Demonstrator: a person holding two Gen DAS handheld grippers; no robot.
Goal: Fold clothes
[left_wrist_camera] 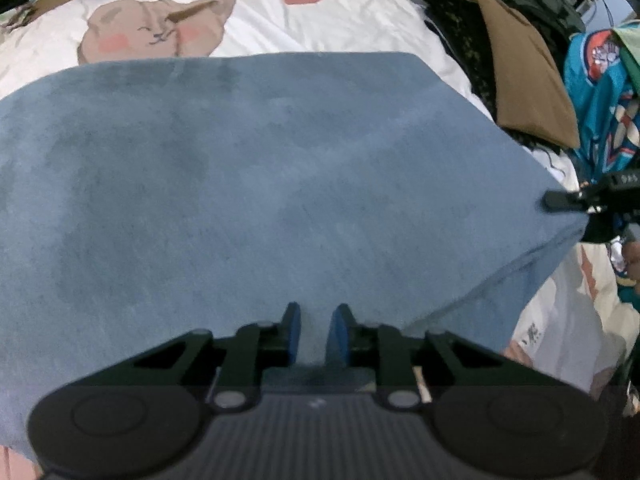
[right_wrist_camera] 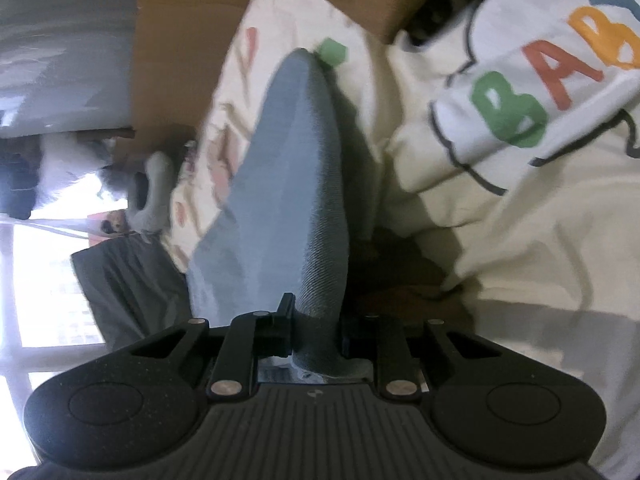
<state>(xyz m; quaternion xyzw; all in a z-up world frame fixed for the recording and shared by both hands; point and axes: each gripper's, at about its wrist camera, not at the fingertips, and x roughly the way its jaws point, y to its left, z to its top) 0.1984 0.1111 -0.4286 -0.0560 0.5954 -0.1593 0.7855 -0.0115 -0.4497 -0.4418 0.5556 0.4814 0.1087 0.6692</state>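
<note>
Left wrist view: white cartoon-print bedsheet (left_wrist_camera: 260,12) carries the soft blue fleece garment (left_wrist_camera: 260,168), spread flat for folding. Right gripper (right_wrist_camera: 316,320) clamps its bunched corner; left gripper (left_wrist_camera: 314,320) pinches the near edge.

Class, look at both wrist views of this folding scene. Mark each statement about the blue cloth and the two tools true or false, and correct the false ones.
1. The right tool is clamped on the blue cloth. True.
2. The bedsheet shows a cartoon bear. True.
3. The blue cloth is bunched in a heap. False: it is spread flat.
4. A red garment lies right of the cloth. False: a brown garment lies there.
</note>
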